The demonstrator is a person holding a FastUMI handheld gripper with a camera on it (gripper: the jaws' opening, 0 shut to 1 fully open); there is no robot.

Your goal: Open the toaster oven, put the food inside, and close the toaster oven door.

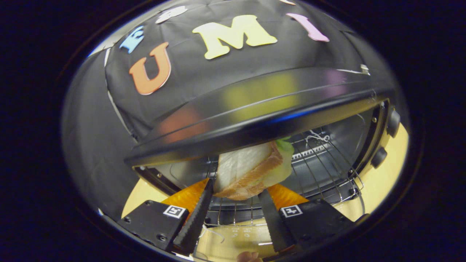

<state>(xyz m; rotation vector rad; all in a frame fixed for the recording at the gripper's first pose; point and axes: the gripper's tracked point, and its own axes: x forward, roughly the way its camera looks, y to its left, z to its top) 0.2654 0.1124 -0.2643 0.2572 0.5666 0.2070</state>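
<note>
Gripper [237, 193] clamped on sandwich [251, 169], both fingers pressing its sides. Sandwich at oven [255, 120] mouth, just above near edge of rack [320, 160]. Cavity lies straight ahead, far side; long axis points inward. Judgement: push forward, then lower.

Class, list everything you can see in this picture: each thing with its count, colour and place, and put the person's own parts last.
Black metal toaster oven: one, black, open, just beyond the fingers.
Wire oven rack: one, silver, inside the oven.
Round control knobs: two, black, at the oven's right side.
Sandwich of white bread with a green leaf: one, white, brown and green, between the fingers, at the oven's mouth over the rack.
Wooden table top: one, pale yellow, under the oven.
Cloth booth wall: one, black, behind the oven.
Gripper: one, both fingers pressed on the sandwich.
Fingertip: one, below the gripper.
</note>
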